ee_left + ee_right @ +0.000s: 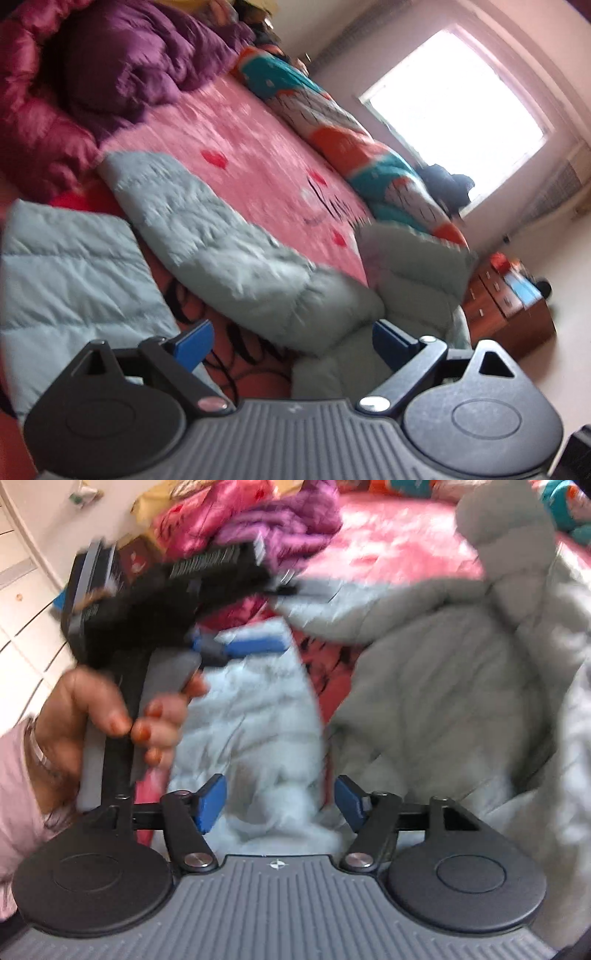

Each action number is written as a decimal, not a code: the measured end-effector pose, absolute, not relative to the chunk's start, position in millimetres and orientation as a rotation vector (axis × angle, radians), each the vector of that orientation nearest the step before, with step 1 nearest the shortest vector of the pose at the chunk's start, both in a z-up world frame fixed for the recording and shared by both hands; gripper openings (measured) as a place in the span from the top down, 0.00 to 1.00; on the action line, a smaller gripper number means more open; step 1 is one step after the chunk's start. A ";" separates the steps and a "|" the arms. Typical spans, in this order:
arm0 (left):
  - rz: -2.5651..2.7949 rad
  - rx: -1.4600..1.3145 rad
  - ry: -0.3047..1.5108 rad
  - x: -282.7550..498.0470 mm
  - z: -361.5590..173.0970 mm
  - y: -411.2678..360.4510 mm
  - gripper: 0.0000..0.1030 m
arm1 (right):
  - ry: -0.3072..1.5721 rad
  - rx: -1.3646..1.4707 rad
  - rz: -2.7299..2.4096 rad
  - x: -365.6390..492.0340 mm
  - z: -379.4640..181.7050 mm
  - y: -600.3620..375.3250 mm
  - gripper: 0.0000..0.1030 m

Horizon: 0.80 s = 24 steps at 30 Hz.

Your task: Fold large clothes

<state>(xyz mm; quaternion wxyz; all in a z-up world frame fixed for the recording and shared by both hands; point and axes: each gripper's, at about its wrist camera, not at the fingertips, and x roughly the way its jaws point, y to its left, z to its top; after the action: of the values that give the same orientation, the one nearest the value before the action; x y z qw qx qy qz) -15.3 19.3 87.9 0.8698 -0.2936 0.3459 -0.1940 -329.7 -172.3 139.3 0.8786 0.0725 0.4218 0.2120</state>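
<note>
Okay so right now you've got nothing pinched. Your left gripper point(291, 343) has its blue pads spread wide, hovering over the grey-green puffy coat point(229, 251), and nothing's between them but air and the bedcover. Your right gripper point(279, 805) is spread too; the coat's pale fabric point(266, 731) lies under the gap, but the pads don't look pressed on it.

The coat itself is sprawled across the near edge of the bed point(258, 155), one sleeve-like section stretching up over the pink sheet, the bulk bunched on the right.

My take for this bit: a puffy coat is slippery and springy, so grab at a seam or hem, not the middle of a quilted panel. Take both grips at matching corners before lifting, otherwise it'll sag and twist. Press the air out after each fold.

Room-wise: a purple quilt point(147, 55) and a striped orange-teal blanket point(332, 122) are piled along the far side, so you've got decent flat sheet in between. There's a bright window point(458, 107) beyond and a wooden drawer unit point(506, 302) by the bed's corner.
</note>
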 end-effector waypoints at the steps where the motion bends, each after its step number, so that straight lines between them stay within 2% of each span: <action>1: -0.387 -0.621 0.712 -15.3 88.7 22.5 0.10 | 0.862 0.129 0.405 -325.4 146.0 -173.3 0.10; 3: -0.362 -0.636 0.700 -14.3 89.9 27.8 0.10 | 0.818 0.088 0.339 -312.3 158.9 -174.6 0.04; 8: -0.363 -0.655 0.706 -10.7 91.2 33.3 0.10 | 0.727 -0.113 0.280 -260.5 171.8 -174.0 0.02; 14: -0.325 -0.593 0.659 -6.5 98.1 38.3 0.10 | 0.690 -0.486 0.321 -211.5 151.9 -152.2 0.01; 21: -0.322 -0.546 0.642 -5.1 100.5 36.7 0.10 | 0.746 -0.653 0.401 -187.6 124.1 -143.9 0.00; 23: -0.336 -0.526 0.632 -6.3 102.3 34.1 0.10 | 0.756 -0.700 0.392 -182.2 112.3 -139.3 0.04; 24: -0.343 -0.519 0.629 -6.7 103.1 32.5 0.10 | 0.767 -0.709 0.388 -178.3 106.0 -138.1 0.16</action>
<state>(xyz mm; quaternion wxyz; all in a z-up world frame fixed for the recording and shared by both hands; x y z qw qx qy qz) -6.7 32.5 103.1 0.9038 -0.2511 0.3043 -0.1659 -178.3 -138.1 106.0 0.8488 -0.3365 0.3640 0.1841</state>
